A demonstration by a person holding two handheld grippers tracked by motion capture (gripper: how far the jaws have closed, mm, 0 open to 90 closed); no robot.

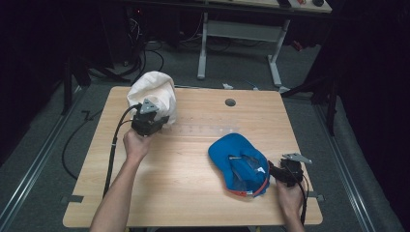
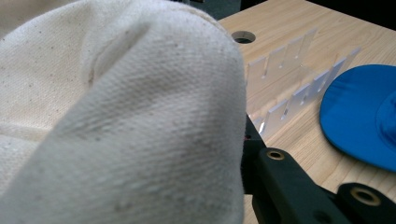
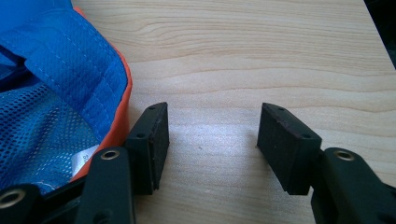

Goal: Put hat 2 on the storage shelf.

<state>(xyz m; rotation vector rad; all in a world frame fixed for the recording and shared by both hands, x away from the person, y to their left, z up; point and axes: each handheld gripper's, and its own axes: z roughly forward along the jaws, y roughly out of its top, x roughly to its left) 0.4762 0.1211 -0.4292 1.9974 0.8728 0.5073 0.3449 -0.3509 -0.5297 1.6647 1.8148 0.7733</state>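
White hat (image 1: 153, 92) sits at the table's (image 1: 183, 183) far left, pinched by the left gripper (image 1: 153, 120); in the left gripper view the cream canvas (image 2: 121, 116) bulges over the jaws, which are clamped together on a fold of it. Cloth looks soft, light and floppy, coarse weave, not slippery; it'll sag rather than keep shape, so best taken at a thick seam or the brim edge, not loose crown fabric. Nothing fragile.

Right gripper (image 1: 275, 170) rests near the right front edge, jaws apart with bare wood between the pads (image 3: 154, 140), nothing held. Left jaw sits just beside the orange-trimmed rim (image 3: 122, 126) of the blue cap (image 1: 239, 162), which lies upside down, mesh lining up. Also soft and light, though its brim is likely stiffer, so that or the trimmed rim is the grab point.

Between the two hats a clear slotted plastic rack (image 2: 294, 93) stands on the table, hard to make out from the high view. Round cable hole (image 1: 230, 102) beyond it near the far edge.

Writing: small white tag (image 3: 83, 161) inside the cap with print on it, too small and cut off to read. No brand visible on either hat.
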